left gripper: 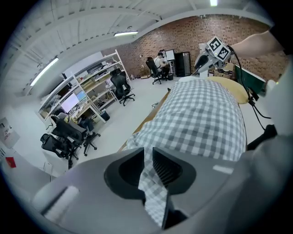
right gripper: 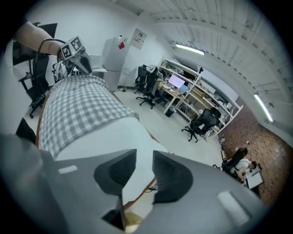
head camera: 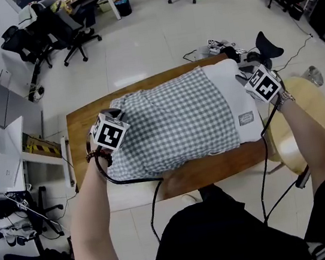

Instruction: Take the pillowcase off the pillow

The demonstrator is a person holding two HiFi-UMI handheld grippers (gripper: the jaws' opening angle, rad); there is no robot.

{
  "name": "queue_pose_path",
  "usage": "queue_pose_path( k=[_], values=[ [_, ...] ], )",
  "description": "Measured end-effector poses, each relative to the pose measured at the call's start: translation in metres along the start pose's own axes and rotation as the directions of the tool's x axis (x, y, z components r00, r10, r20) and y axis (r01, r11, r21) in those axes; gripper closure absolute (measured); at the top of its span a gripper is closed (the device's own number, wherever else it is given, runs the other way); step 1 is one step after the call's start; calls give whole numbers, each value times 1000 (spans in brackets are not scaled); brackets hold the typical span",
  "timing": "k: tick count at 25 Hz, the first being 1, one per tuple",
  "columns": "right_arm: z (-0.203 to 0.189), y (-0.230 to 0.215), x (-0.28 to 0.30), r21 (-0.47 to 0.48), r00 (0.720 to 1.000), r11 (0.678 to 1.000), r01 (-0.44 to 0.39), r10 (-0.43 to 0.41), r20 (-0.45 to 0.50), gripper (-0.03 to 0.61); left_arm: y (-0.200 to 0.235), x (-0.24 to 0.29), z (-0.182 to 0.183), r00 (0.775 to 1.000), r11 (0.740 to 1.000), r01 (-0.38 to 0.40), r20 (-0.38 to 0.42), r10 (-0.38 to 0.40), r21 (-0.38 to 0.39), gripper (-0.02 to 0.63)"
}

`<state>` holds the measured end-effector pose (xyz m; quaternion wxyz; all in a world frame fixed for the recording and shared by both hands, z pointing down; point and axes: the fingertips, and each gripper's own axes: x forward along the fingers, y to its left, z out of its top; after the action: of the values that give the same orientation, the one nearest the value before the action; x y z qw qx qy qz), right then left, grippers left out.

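1. Lying lengthwise on the table (head camera: 83,123), from about 9 o'clock to 3 o'clock in the head view: the pillow (head camera: 234,94), bare and white only at its 3 o'clock end.
2. Covering the rest, out to the 9 o'clock end: the checked pillowcase (head camera: 173,121), open mouth facing 3 o'clock, closed end at 9 o'clock.
3. Pinched tight on a fold of that closed end: the left gripper (left gripper: 147,154), with checked cloth running down between the jaws.
4. Closed on the bare white corner at the 3 o'clock end: the right gripper (right gripper: 139,160), with white cloth filling the gap at the jaw tips.
5. Nearer the pillowcase, the left; nearer the bare pillow, the right; well apart, one at each end of the long axis.
6. Judged from this: to strip the pillowcase, pull toward 9 o'clock along the long axis while holding the pillow back toward 3 o'clock. Only the end bared so far, most still inside.
7. Likely trouble: pulling off the axis, and so bunching the cloth round the pillow's hidden corners.
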<state>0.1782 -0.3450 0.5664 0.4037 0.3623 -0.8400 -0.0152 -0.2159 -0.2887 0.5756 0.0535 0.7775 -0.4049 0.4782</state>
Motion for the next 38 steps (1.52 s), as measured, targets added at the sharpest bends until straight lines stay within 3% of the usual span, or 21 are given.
queue_pose_path(
  k=[15, 21, 31, 38],
  values=[
    [-9, 81, -56, -49, 1000, 999, 15, -16, -16, 434, -57, -52, -19, 999, 998, -4, 54, 0, 70, 536],
    [-12, 118, -67, -87, 1000, 996, 23, -24, -12, 423, -88, -71, -23, 996, 990, -17, 94, 4, 139, 505],
    [-37, 169, -67, -262, 999, 964, 49, -52, -4, 402, -154, -85, -28, 985, 947, -98, 166, 48, 304, 440],
    [-73, 189, -60, -369, 996, 926, 85, -85, 15, 374, -194, -69, -47, 987, 921, -142, 127, 102, 362, 416]
  ],
)
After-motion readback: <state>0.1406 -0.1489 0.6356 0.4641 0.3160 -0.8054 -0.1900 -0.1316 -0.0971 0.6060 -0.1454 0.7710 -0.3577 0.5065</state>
